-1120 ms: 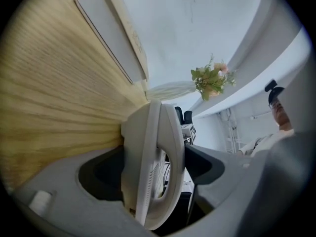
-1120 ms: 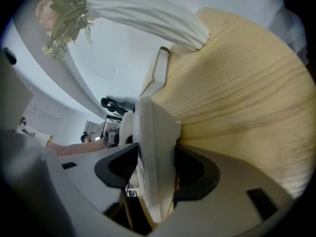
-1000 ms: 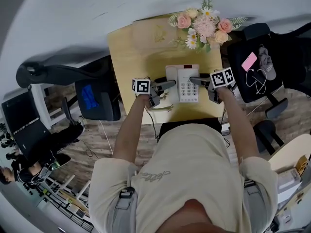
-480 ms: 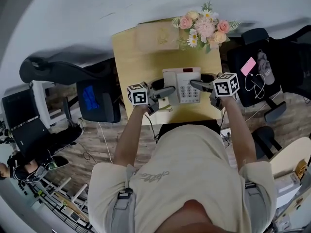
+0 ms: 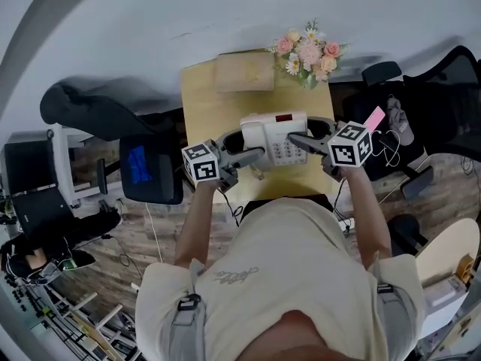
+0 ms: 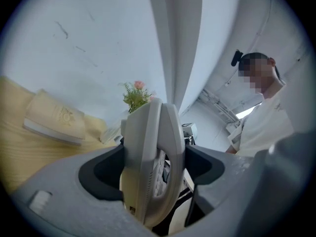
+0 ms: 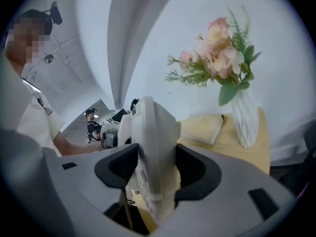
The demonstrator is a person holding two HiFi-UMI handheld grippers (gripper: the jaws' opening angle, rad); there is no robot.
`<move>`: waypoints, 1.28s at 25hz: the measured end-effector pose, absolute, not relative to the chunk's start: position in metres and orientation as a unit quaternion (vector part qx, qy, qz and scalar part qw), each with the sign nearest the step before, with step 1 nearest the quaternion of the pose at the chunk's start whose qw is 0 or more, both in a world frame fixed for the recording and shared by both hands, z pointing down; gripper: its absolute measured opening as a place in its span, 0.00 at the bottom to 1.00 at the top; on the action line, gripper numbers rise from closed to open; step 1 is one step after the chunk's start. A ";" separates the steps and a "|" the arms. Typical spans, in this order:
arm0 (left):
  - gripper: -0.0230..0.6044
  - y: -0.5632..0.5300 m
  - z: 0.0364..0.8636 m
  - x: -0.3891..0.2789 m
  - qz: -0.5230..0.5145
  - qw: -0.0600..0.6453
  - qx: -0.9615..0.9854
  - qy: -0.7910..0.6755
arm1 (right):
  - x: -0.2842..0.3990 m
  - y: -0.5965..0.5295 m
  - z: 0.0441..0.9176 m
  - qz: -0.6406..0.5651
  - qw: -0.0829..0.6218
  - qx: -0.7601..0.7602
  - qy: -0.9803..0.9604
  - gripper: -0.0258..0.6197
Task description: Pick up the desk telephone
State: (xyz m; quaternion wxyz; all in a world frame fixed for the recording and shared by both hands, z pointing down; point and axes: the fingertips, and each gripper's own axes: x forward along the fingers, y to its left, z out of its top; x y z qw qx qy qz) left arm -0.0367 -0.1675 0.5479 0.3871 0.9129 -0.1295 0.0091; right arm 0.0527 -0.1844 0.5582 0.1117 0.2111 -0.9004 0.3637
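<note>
The person is holding a pale grey desk telephone with a keypad and a red display strip [image 5: 272, 131] between two grippers over the near half of a light yellow wooden desk [image 5: 201, 100]. The left gripper [image 5: 245, 146] is clamping the telephone's left side, where the handset is lying. Its view shows both dark-padded jaws pressing against the body, seen edge-on, with the jaws parted only as far as the telephone is thick. The right gripper [image 5: 307, 131] is gripping the opposite side in the same way, its two jaws bearing on the casing by the keypad. The telephone is sitting roughly level between them. Whether its underside is touching the desktop cannot be told. At the desk's far edge a flat cream-coloured book [image 5: 244, 71] is lying against the wall. Just to its right a bunch of pink and white flowers in a white ribbed vase [image 5: 307, 51] is standing upright, well apart from the telephone. A black office chair carrying a pink card-like object [image 5: 373, 118] is standing beside the desk's right edge.
</note>
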 end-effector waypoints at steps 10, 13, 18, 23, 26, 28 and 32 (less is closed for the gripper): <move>0.65 -0.168 0.466 -0.043 -0.023 0.304 0.943 -0.134 | 0.047 -0.187 0.468 0.263 0.095 0.231 -0.932 0.39; 0.65 -0.171 0.440 -0.046 -0.031 0.274 0.952 -0.135 | 0.044 -0.189 0.442 0.235 0.086 0.235 -0.939 0.39; 0.65 -0.172 0.392 -0.046 -0.037 0.210 0.967 -0.136 | 0.044 -0.191 0.396 0.187 0.060 0.239 -0.951 0.39; 0.65 -0.165 0.353 -0.049 -0.041 0.173 0.974 -0.140 | 0.042 -0.184 0.358 0.145 0.040 0.242 -0.958 0.39; 0.65 -0.167 0.338 -0.050 -0.046 0.161 0.976 -0.142 | 0.040 -0.186 0.341 0.129 0.034 0.244 -0.961 0.39; 0.65 -0.168 0.330 -0.051 -0.050 0.159 0.975 -0.144 | 0.039 -0.187 0.333 0.120 0.031 0.243 -0.962 0.39; 0.65 -0.167 0.318 -0.053 -0.052 0.151 0.977 -0.142 | 0.037 -0.186 0.319 0.109 0.031 0.241 -0.964 0.39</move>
